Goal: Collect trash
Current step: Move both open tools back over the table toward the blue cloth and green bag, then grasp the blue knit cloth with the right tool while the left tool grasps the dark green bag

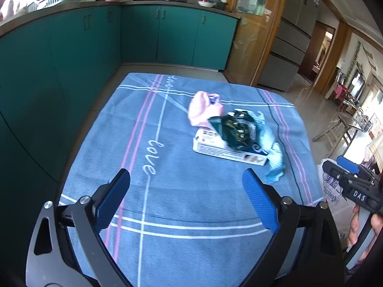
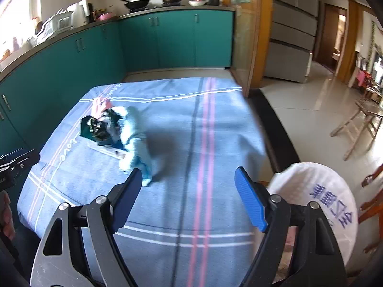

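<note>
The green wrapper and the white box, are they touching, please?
Touching: the left wrist view shows the green wrapper lying directly on the white box.

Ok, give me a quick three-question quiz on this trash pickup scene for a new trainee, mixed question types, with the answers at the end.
1. True or false: the left gripper holds the pink bag.
2. What lies under the dark green wrapper: A) white box, B) plate, C) pan?
3. Name the cloth colour draped beside the white box.

Key:
1. False; both it and the right gripper are open and empty.
2. A.
3. Light blue cloth, on the blue striped sheet.
</note>
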Available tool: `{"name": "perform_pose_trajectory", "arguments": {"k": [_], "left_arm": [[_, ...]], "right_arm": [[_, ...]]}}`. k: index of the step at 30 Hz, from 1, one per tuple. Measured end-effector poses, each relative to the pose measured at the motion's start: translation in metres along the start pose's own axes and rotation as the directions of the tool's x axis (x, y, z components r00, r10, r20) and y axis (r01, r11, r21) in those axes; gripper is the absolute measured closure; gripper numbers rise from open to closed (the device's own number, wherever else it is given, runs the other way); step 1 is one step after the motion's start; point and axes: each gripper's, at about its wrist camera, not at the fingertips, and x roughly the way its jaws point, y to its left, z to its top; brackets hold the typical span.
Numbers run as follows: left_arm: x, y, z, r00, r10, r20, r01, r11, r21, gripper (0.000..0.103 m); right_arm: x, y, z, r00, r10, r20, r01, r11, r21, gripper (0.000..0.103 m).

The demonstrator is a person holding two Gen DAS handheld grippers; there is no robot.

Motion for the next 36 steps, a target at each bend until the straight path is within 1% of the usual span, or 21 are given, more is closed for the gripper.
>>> {"name": "perform_pose_trajectory", "arguments": {"k": [3,5,7,12,16,18,19,20,22,23,24,25,26,28,30,33,35,36], "left_arm": [[0.007,0.009,0.001,1.0,0.005,-0.009,-0.005,1.0,-0.021,0.008],[0.012,0.015,0.0,1.0,0.009,-0.016,-0.009,0.999,-0.032,0.008],[0.014,0.018,0.0,1.0,0.005,-0.017,-0.005,0.999,-0.035,0.008],[0.017,0.02,0.0,1.0,0.009,-0.014,-0.009,1.0,-0.019,0.008],[0.022,0.019,0.004,1.0,0.003,-0.016,-0.003,1.0,-0.022,0.008],[0.023,0.018,0.005,1.0,-0.001,-0.018,0.001,1.0,-0.026,0.008],[0.024,0.017,0.005,1.0,-0.003,-0.018,0.002,1.0,-0.028,0.008],[0.024,0.017,0.005,1.0,-0.004,-0.018,0.003,1.0,-0.028,0.008],[0.025,0.017,0.004,1.0,0.001,-0.019,-0.001,1.0,-0.028,0.008],[0.025,0.019,0.004,1.0,0.006,-0.021,-0.007,0.999,-0.032,0.008],[0.026,0.02,0.004,1.0,0.009,-0.023,-0.01,0.999,-0.038,0.008],[0.027,0.022,0.003,1.0,0.011,-0.025,-0.012,0.999,-0.045,0.008],[0.028,0.024,0.003,1.0,0.012,-0.029,-0.013,0.998,-0.054,0.008],[0.029,0.027,0.002,0.999,0.01,-0.034,-0.012,0.998,-0.068,0.008],[0.029,0.028,0.001,0.999,0.002,-0.037,-0.005,0.997,-0.075,0.008],[0.029,0.027,-0.002,0.999,-0.008,-0.046,0.005,0.998,-0.069,0.008],[0.031,0.025,-0.004,0.998,-0.016,-0.055,0.013,0.998,-0.063,0.008],[0.032,0.024,-0.005,0.998,-0.021,-0.061,0.018,0.998,-0.061,0.008]], "right_arm": [[0.014,0.015,0.003,0.998,0.052,-0.018,-0.052,0.998,-0.022,0.025],[0.029,0.027,0.007,0.994,0.103,-0.023,-0.104,0.994,-0.044,0.025],[0.048,0.036,0.013,0.991,0.132,-0.038,-0.134,0.99,-0.054,0.025],[0.077,0.046,0.033,0.982,0.185,-0.05,-0.186,0.982,-0.023,0.025],[0.093,0.06,0.047,0.973,0.222,-0.057,-0.224,0.974,-0.043,0.025],[0.108,0.068,0.054,0.97,0.228,-0.085,-0.234,0.97,-0.063,0.025],[0.114,0.07,0.055,0.966,0.238,-0.104,-0.246,0.967,-0.067,0.027],[0.122,0.074,0.054,0.955,0.263,-0.135,-0.274,0.959,-0.071,0.029],[0.126,0.079,0.05,0.939,0.303,-0.166,-0.321,0.942,-0.095,0.042],[0.125,0.082,0.046,0.934,0.315,-0.171,-0.337,0.934,-0.118,0.046],[0.123,0.085,0.044,0.93,0.321,-0.177,-0.347,0.928,-0.138,0.055],[0.119,0.089,0.04,0.926,0.328,-0.188,-0.36,0.917,-0.172,0.062],[0.116,0.091,0.038,0.924,0.332,-0.192,-0.366,0.912,-0.187,0.064],[0.109,0.092,0.033,0.913,0.348,-0.211,-0.388,0.901,-0.195,0.071],[0.099,0.09,0.025,0.898,0.366,-0.242,-0.415,0.889,-0.194,0.073],[0.083,0.086,0.01,0.898,0.362,-0.25,-0.415,0.886,-0.206,0.073],[0.067,0.074,-0.004,0.9,0.366,-0.239,-0.412,0.893,-0.182,0.073],[0.063,0.068,-0.007,0.901,0.367,-0.232,-0.408,0.898,-0.164,0.073]]}}
